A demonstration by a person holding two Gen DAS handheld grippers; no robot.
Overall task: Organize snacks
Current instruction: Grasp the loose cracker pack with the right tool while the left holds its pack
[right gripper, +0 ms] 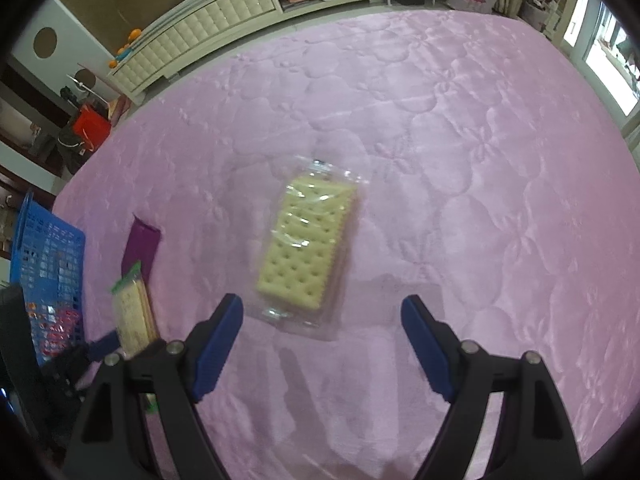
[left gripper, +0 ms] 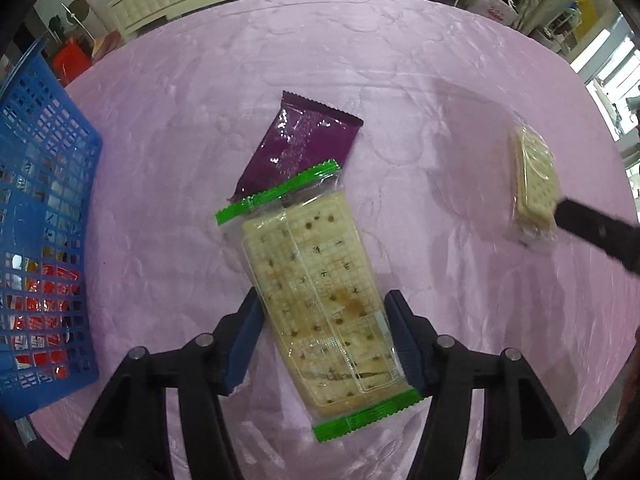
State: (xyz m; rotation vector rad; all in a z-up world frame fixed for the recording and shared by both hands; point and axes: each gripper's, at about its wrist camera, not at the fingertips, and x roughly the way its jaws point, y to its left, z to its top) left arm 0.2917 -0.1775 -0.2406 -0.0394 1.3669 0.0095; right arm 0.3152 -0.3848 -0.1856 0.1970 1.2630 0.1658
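My left gripper (left gripper: 322,310) straddles a green-edged cracker pack (left gripper: 320,292) lying on the pink quilt; its blue pads sit against both long sides, closed on it. The pack's far end overlaps a purple snack packet (left gripper: 298,144). My right gripper (right gripper: 322,312) is open and empty just short of a clear-wrapped cracker pack (right gripper: 306,246), which lies flat on the quilt. That pack also shows in the left wrist view (left gripper: 534,182), with one right finger (left gripper: 592,230) beside it. The green pack (right gripper: 132,310) and purple packet (right gripper: 140,250) show at left in the right wrist view.
A blue plastic basket (left gripper: 44,216) stands at the left edge of the quilt with red packets inside; it also shows in the right wrist view (right gripper: 48,276). A white tufted bench (right gripper: 192,36) and shelves stand beyond the quilt's far edge.
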